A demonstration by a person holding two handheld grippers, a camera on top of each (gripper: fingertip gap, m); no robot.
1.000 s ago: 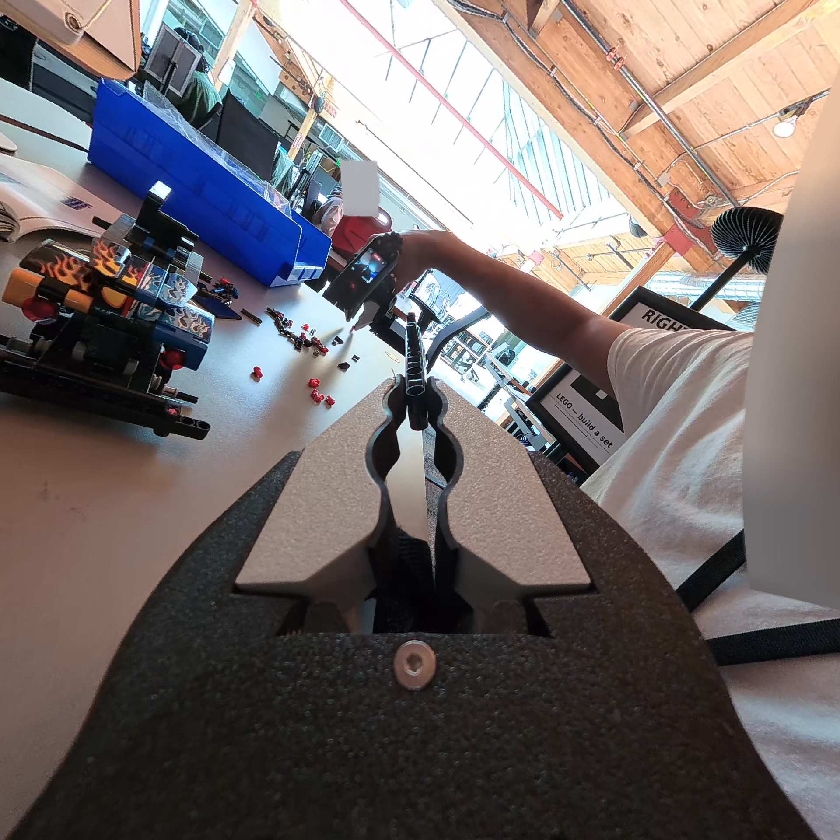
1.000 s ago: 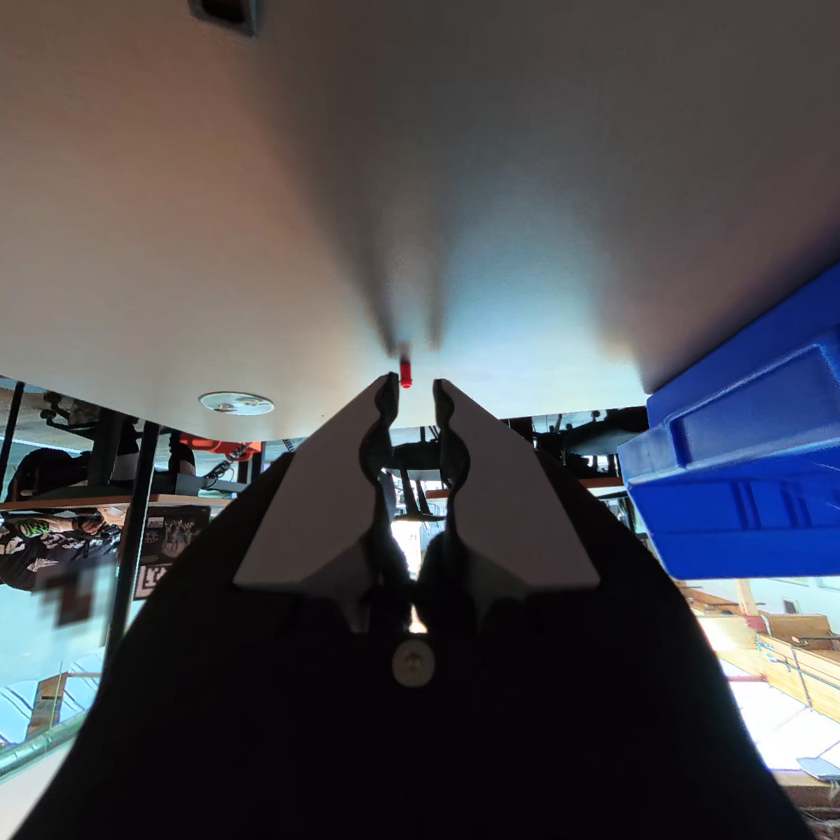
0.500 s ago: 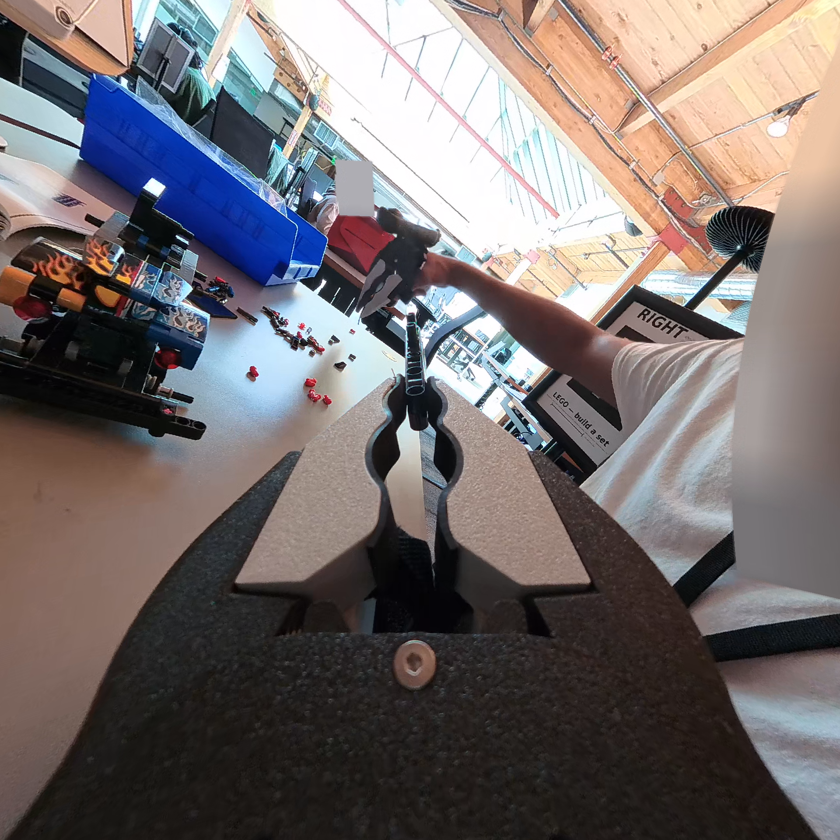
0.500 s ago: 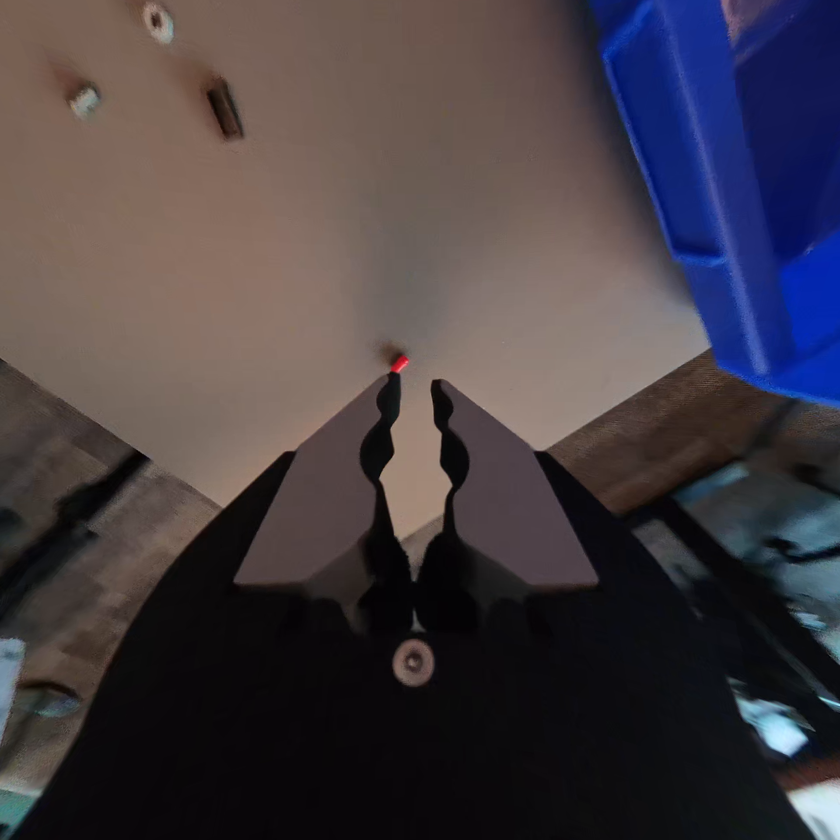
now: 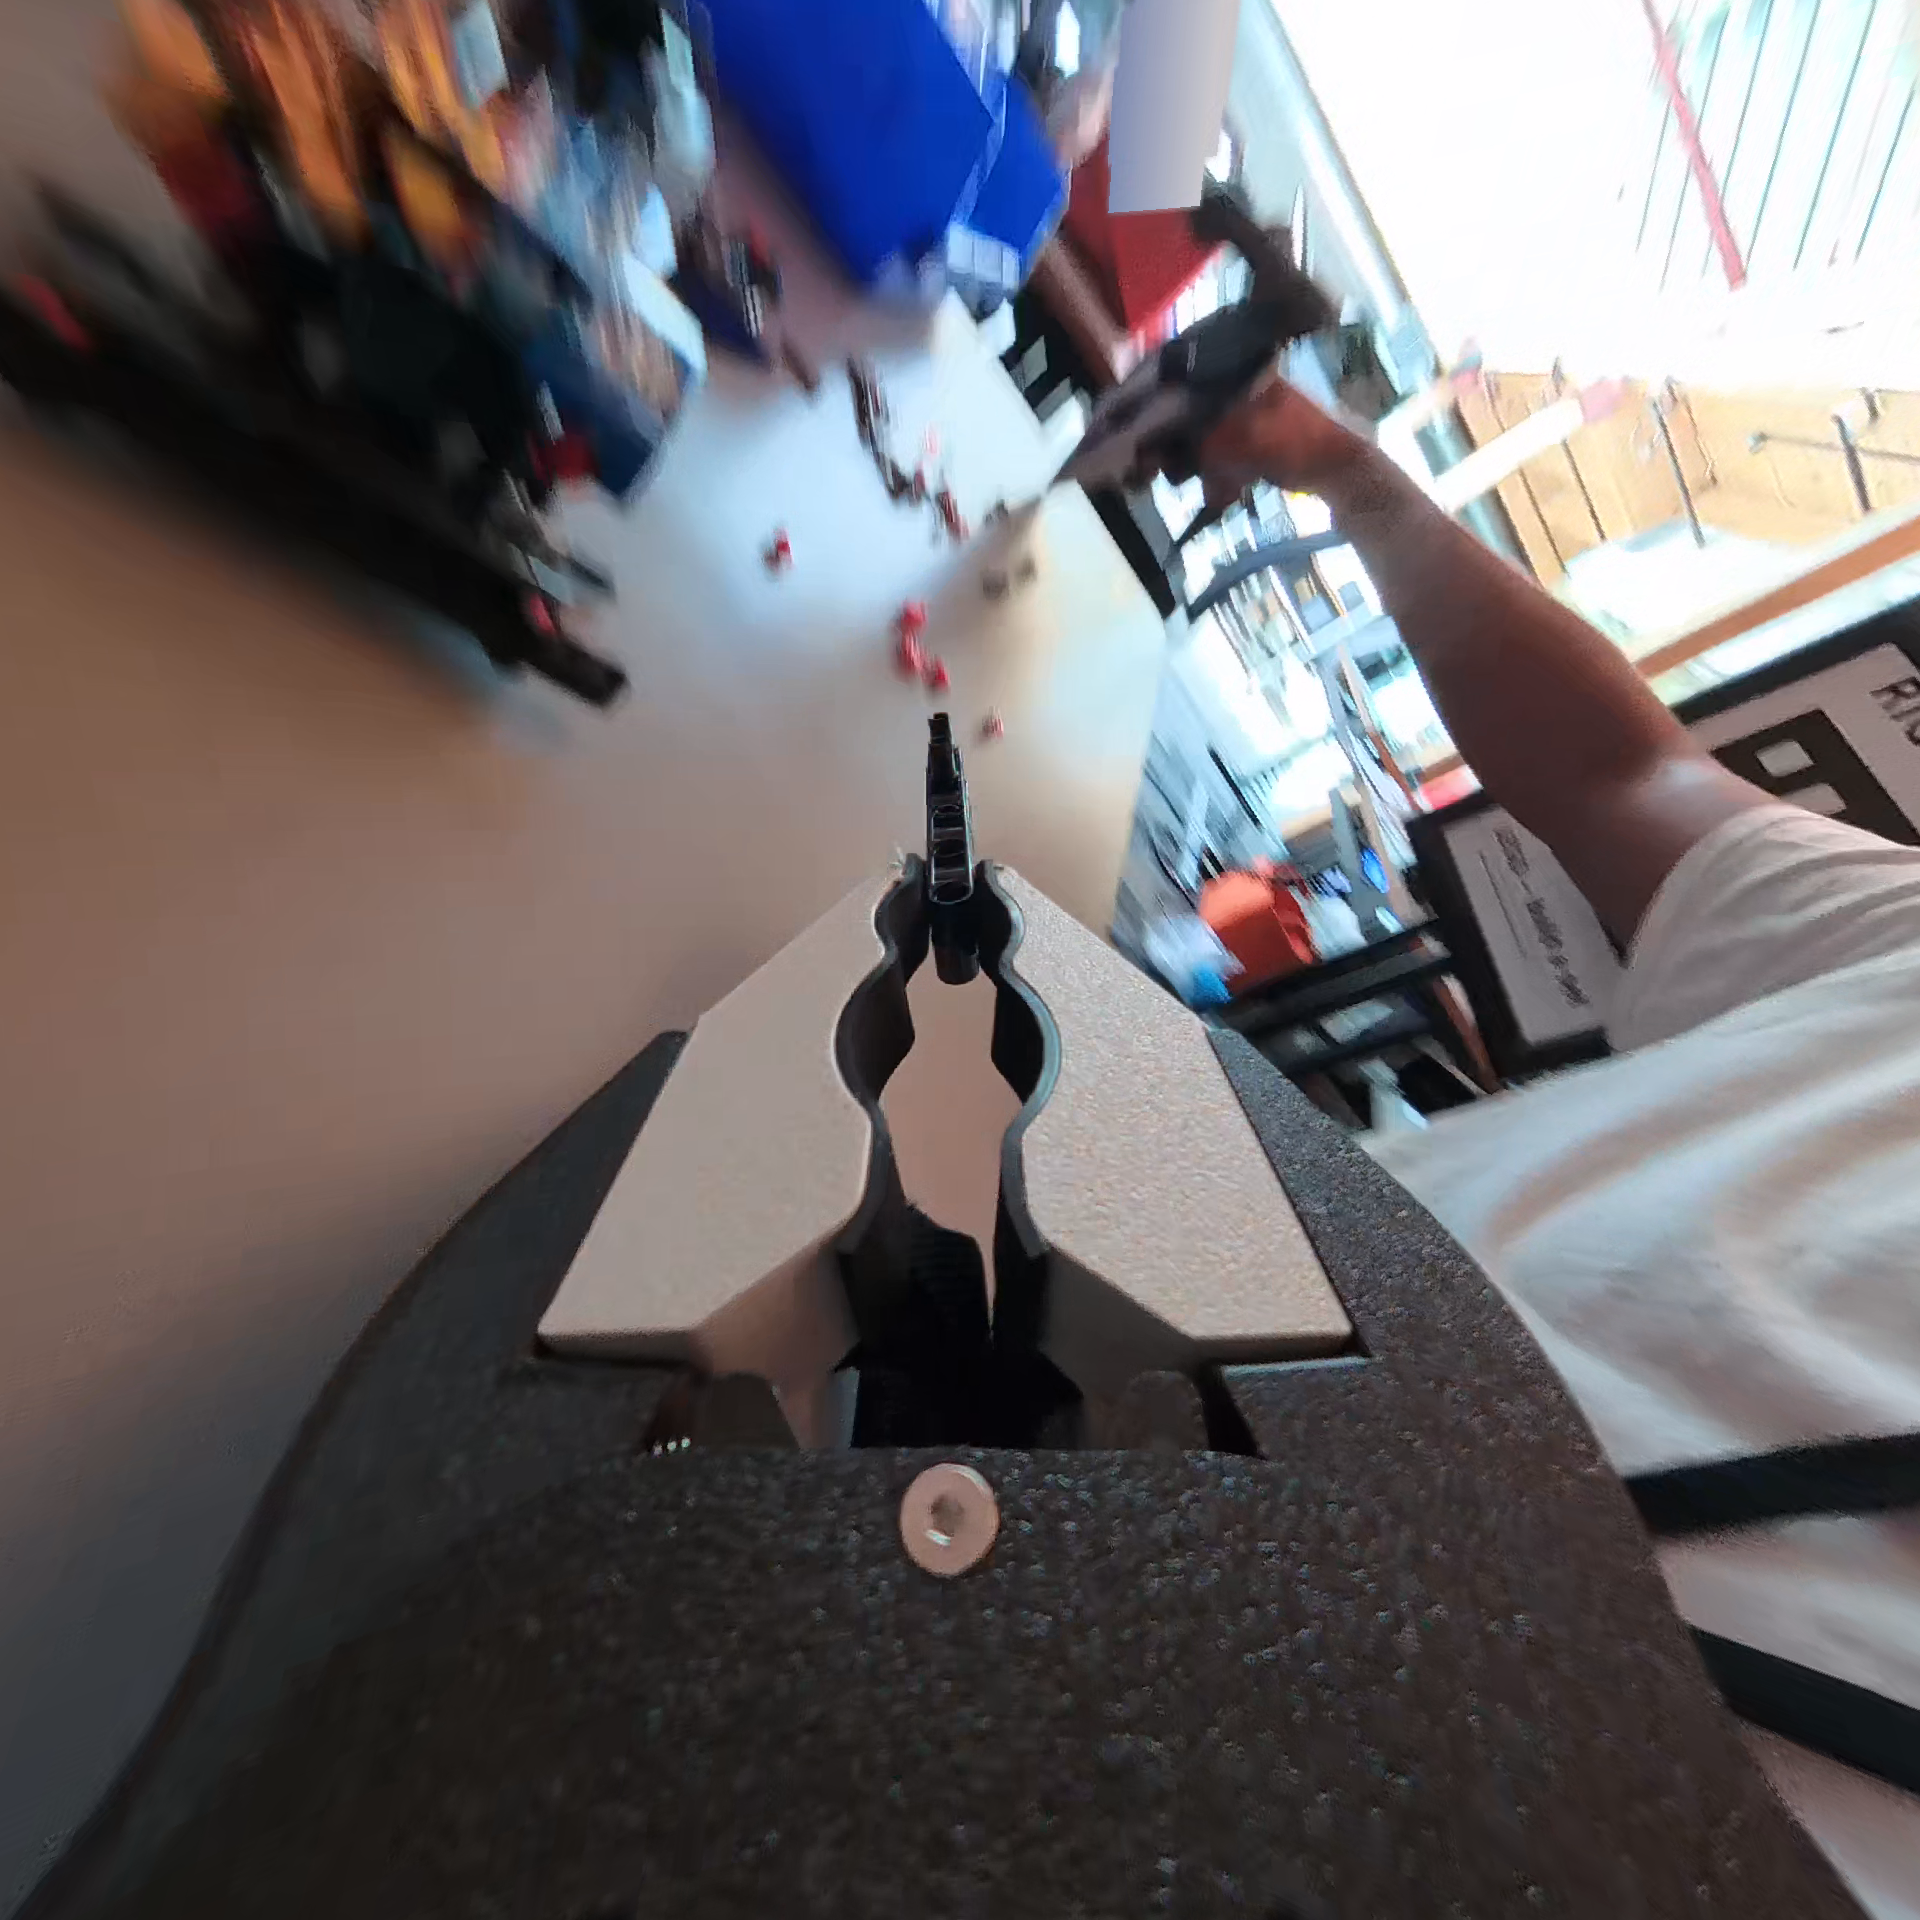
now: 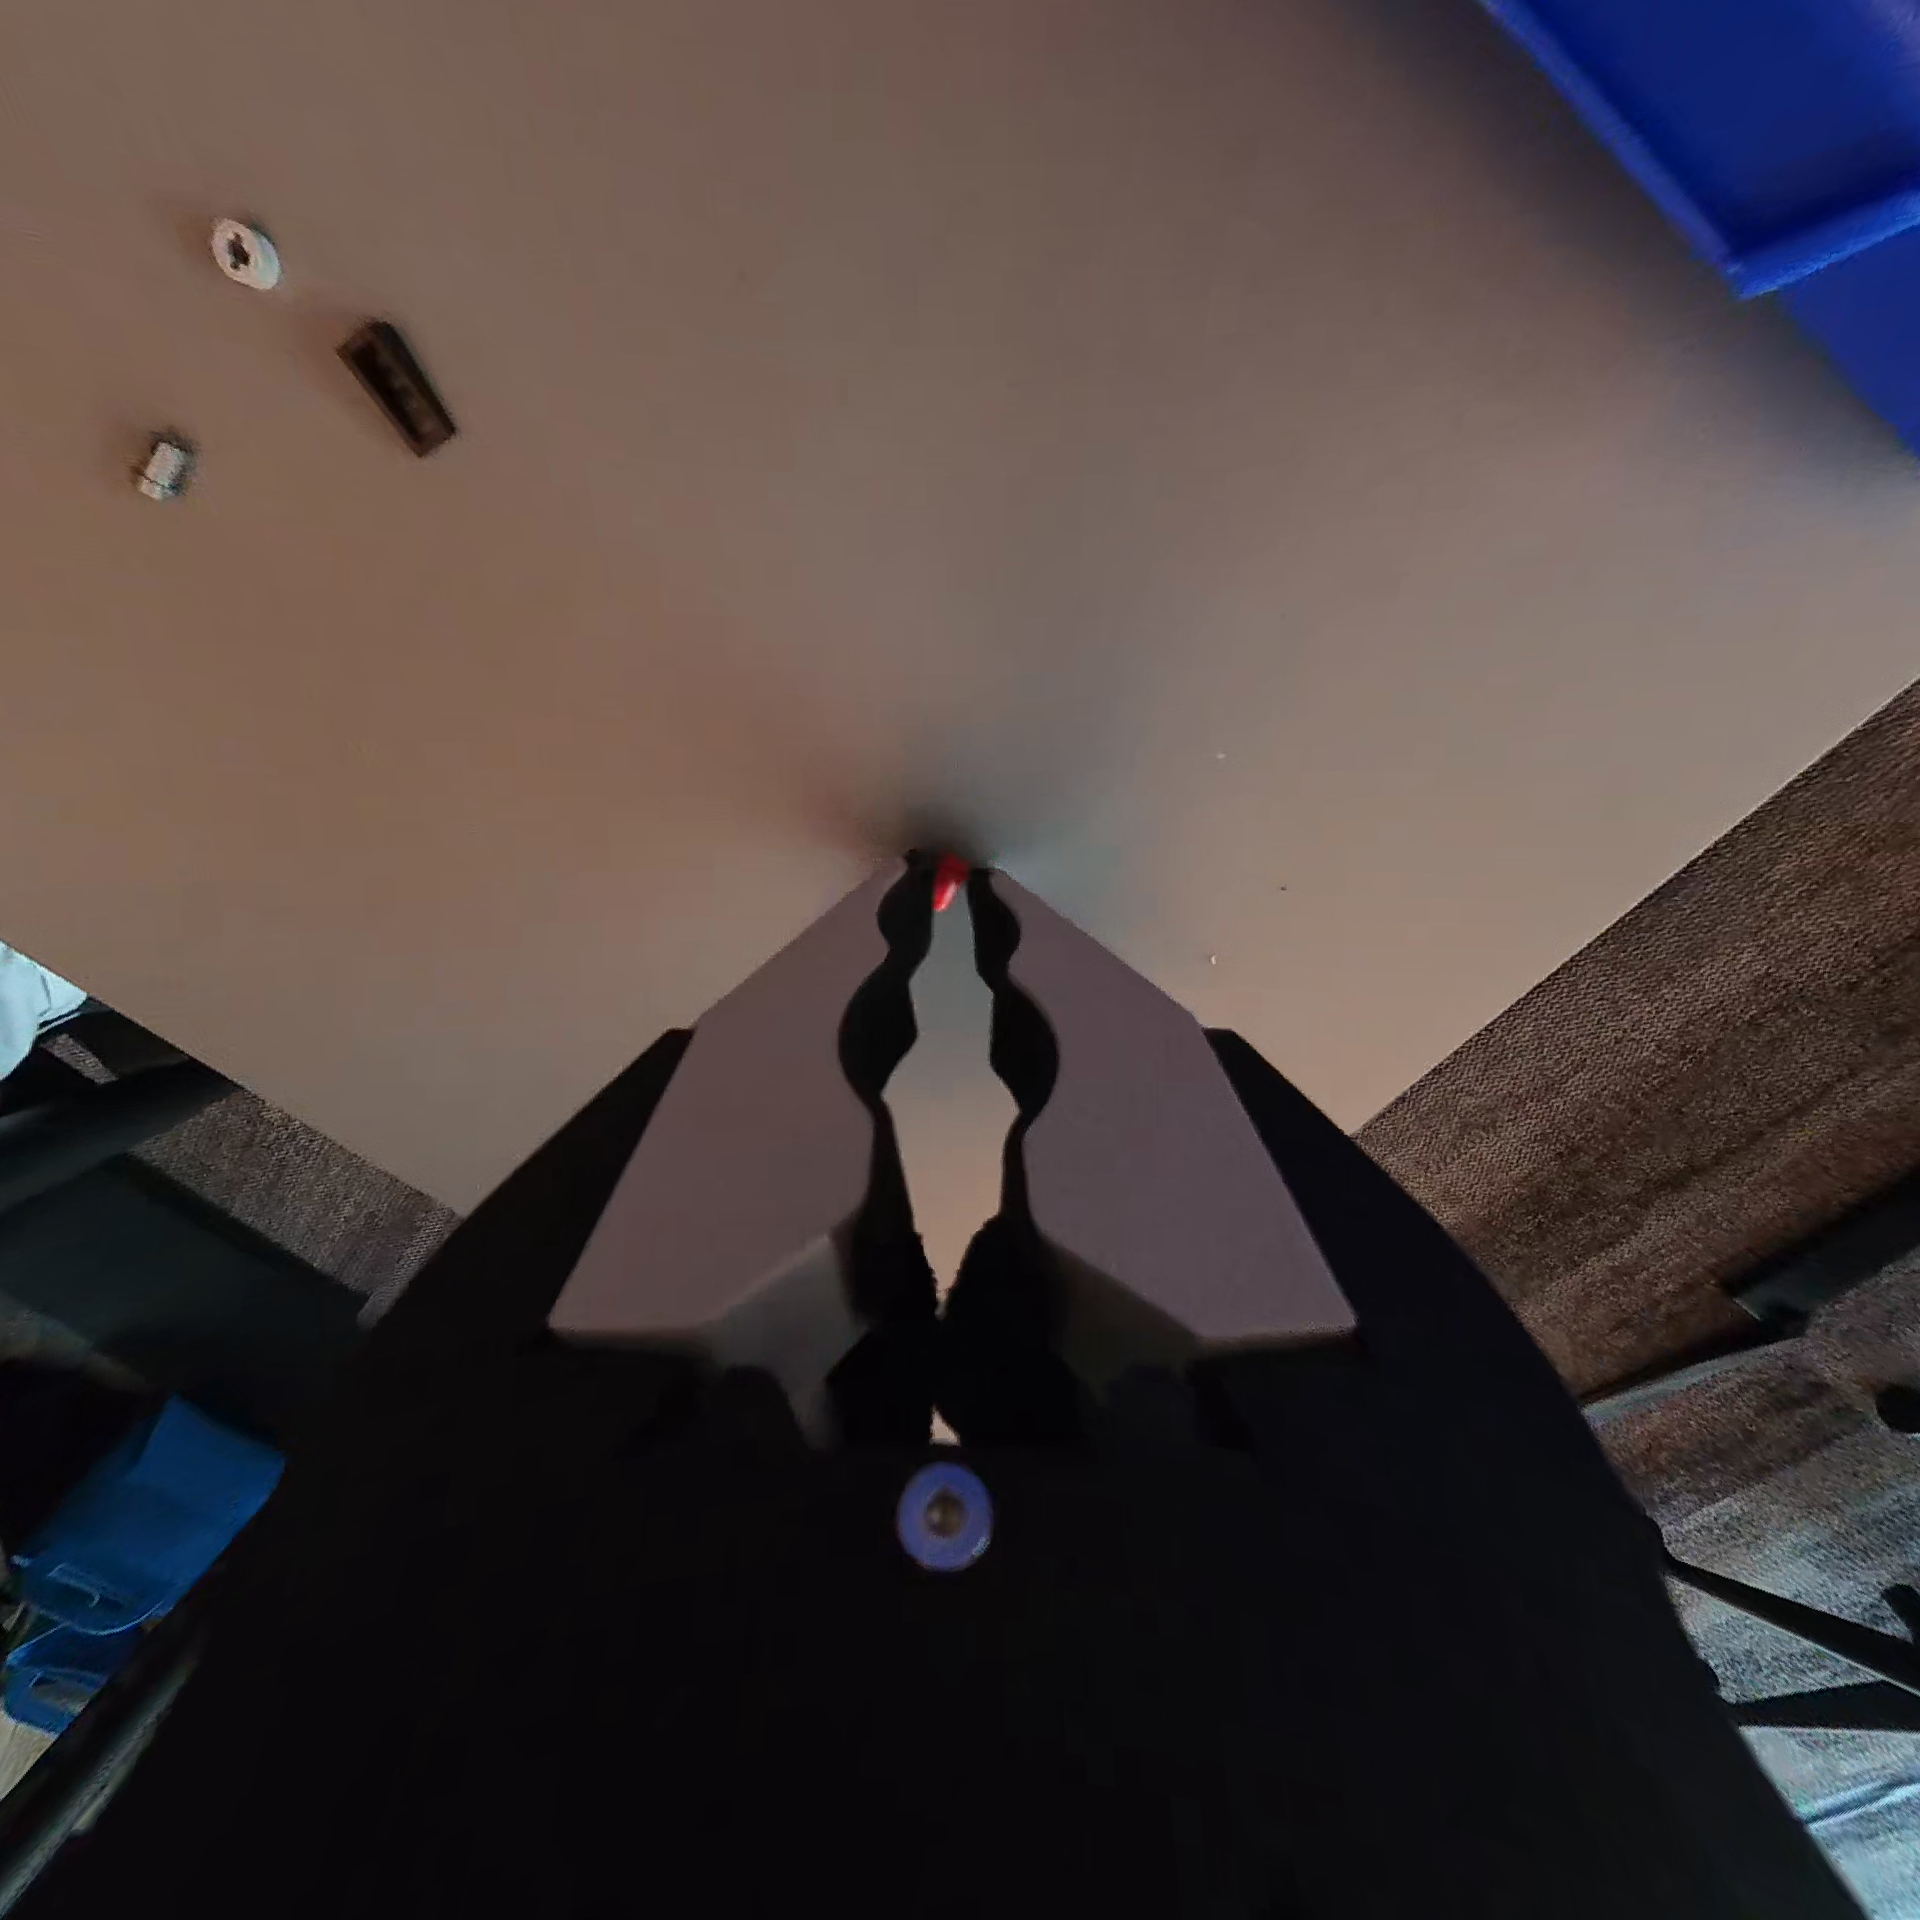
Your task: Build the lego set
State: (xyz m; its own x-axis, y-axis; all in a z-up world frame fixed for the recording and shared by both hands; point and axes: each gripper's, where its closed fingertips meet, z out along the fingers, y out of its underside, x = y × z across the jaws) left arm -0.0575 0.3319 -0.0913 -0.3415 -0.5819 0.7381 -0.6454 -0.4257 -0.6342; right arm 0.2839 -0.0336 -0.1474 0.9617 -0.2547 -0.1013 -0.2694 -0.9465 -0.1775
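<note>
Up close, the left gripper (image 5: 951, 899) pinches one black beam (image 5: 948, 831), while the right gripper (image 6: 943, 883) nips one red pin (image 6: 945, 885) against the tabltop (image 6: 935, 468). Three loose bits lie nearby: a pale round piece (image 6: 246, 252), a dark plate (image 6: 396, 403), a grey stud (image 6: 166, 480). No writing reads clearly.

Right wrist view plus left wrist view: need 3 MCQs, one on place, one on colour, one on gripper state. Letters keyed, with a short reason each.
1. Where is the blue bin in the right wrist view?
A. top right corner
B. bottom centre
C. left of the dark flat piece

2. What colour is the small peg at the right gripper's tips?
A. yellow
B. red
C. green

3. What state is the left gripper in?
A. wide open, nothing in it
B. shut on a black beam
C. shut on a red peg

Answers:
1 A: the bin fills the upper right corner, far across the table from the dark flat piece on the left.
2 B: a red peg sits between the tips, which meet the table.
3 B: the tips pinch a thin black beam that sticks out forward.
</note>
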